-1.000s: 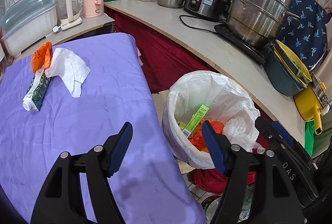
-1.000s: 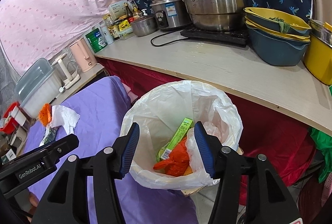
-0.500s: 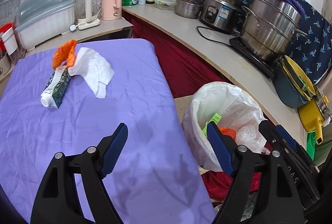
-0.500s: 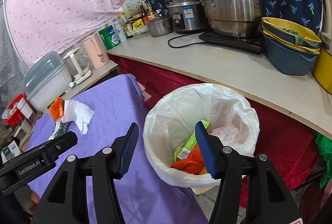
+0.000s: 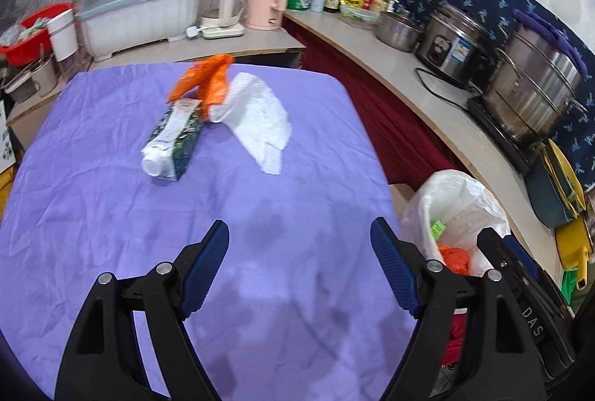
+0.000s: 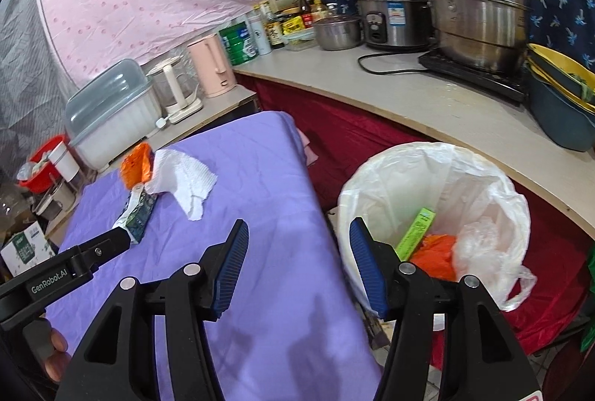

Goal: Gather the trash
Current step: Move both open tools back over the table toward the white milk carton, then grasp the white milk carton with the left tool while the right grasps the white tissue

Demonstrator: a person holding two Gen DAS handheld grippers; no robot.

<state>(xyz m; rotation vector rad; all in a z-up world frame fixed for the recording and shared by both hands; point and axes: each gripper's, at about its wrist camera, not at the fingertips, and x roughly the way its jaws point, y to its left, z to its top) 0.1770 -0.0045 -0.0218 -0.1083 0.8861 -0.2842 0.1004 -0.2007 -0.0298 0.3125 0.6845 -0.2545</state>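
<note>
Currently both grippers, left and right, gape wide, empty, over the table's near edge. Carton, orange wrapper, tissue lie toward its far edge, well ahead. Bin stands off its right edge.

Even indoor light, soft shadows on purple cloth; strong fisheye bending, dark vignette corners, slight blur.

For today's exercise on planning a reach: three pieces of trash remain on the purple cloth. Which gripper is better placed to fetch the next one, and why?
Left. The left gripper is open over the cloth, facing the carton, orange wrapper and paper towel. The right gripper, also open, sits nearer the lined bin.
</note>
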